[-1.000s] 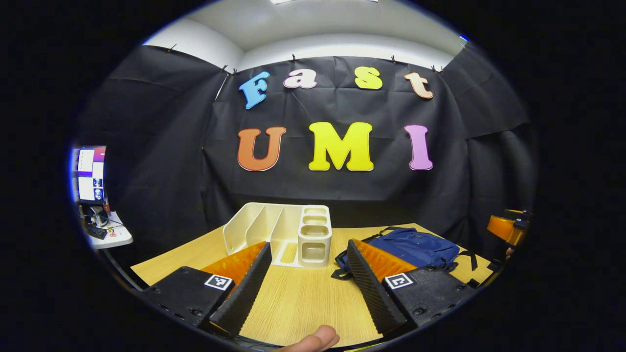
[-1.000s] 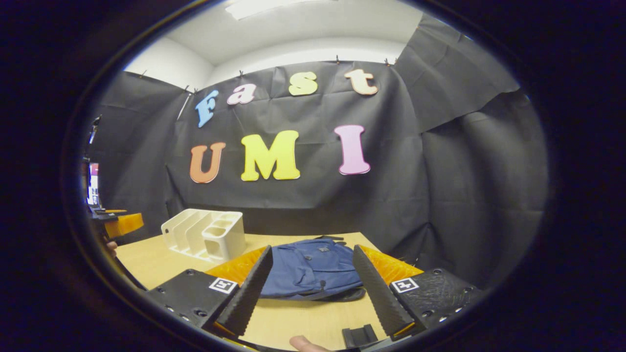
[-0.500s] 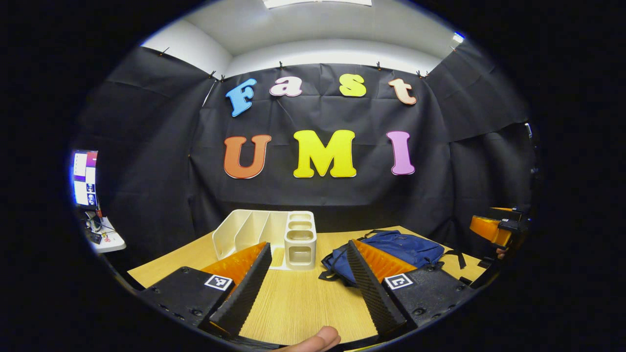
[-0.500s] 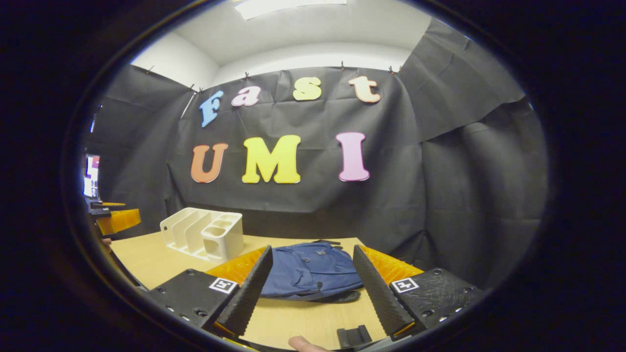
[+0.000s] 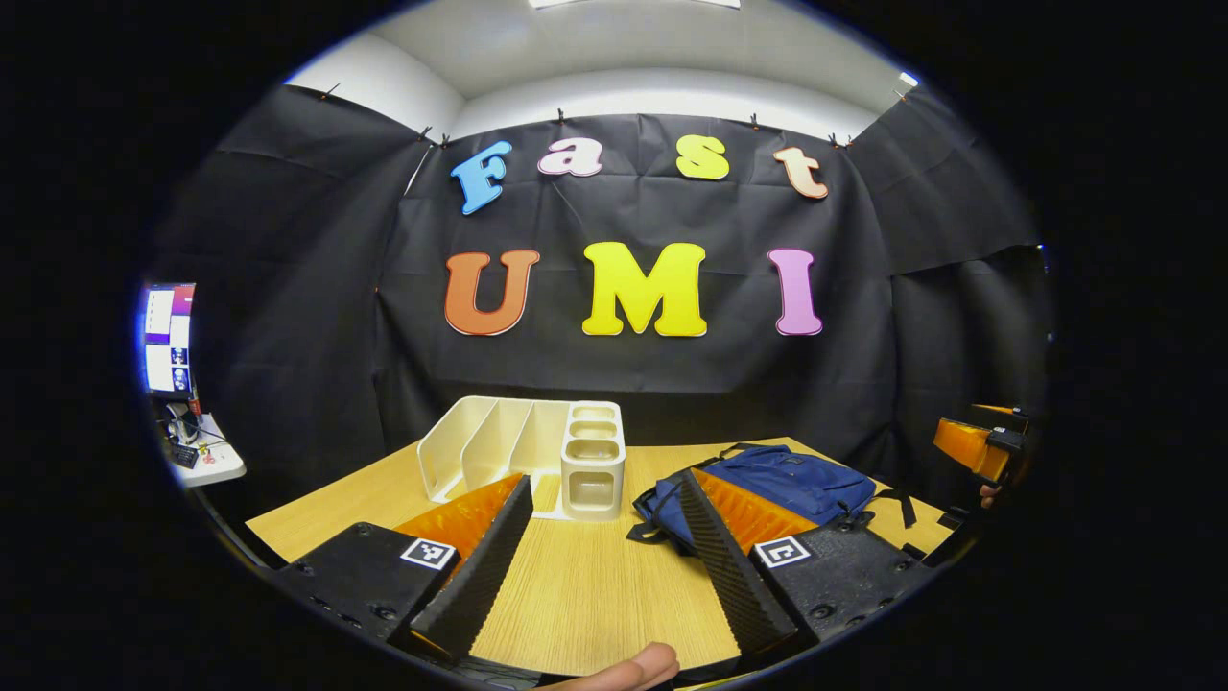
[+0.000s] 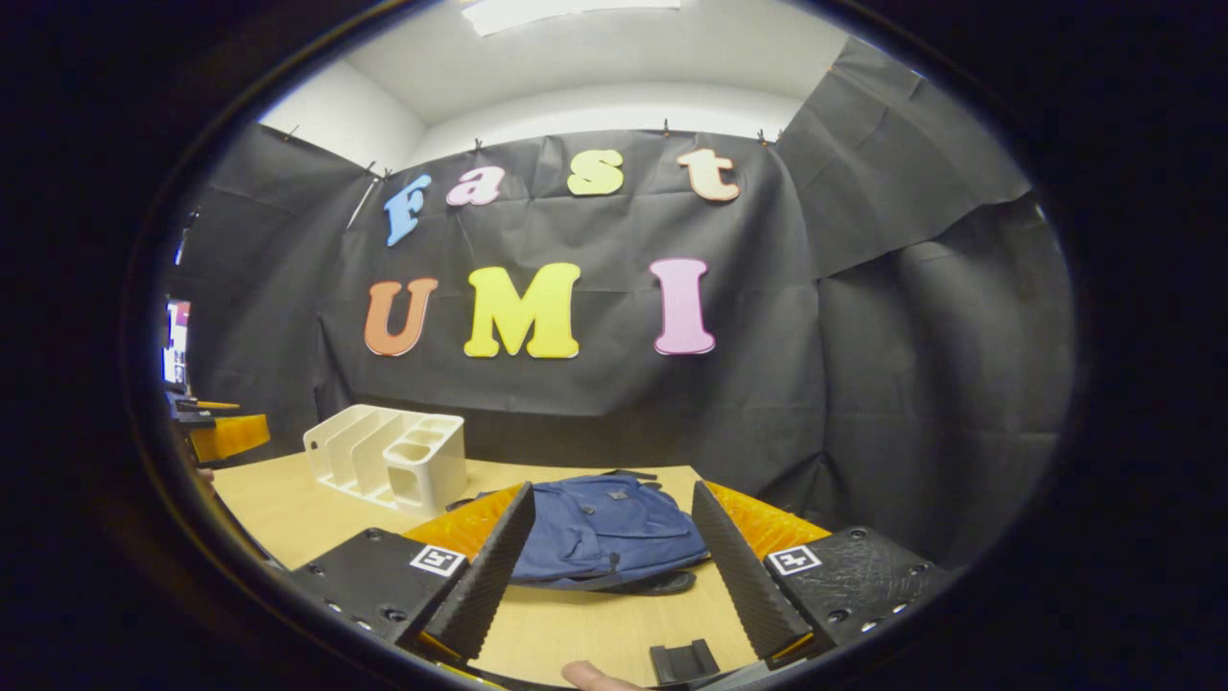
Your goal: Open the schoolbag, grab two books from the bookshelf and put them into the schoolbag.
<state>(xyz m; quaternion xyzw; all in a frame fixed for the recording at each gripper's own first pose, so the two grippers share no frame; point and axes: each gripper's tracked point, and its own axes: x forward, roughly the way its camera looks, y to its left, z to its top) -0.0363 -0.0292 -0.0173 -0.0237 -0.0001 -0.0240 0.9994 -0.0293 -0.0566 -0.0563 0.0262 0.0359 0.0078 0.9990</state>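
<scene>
Risk: the limp schoolbag [image 6: 604, 523] may slide or bunch as its zip is pulled, being unweighted. It lies flat, blue and closed, beside the white bookshelf [image 5: 528, 456], whose slots appear bookless. Left gripper [image 5: 600, 557] and right gripper [image 6: 609, 566] both gape wide, empty.

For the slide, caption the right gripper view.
Open right gripper faces the closed blue schoolbag; white bookshelf beyond.
</scene>
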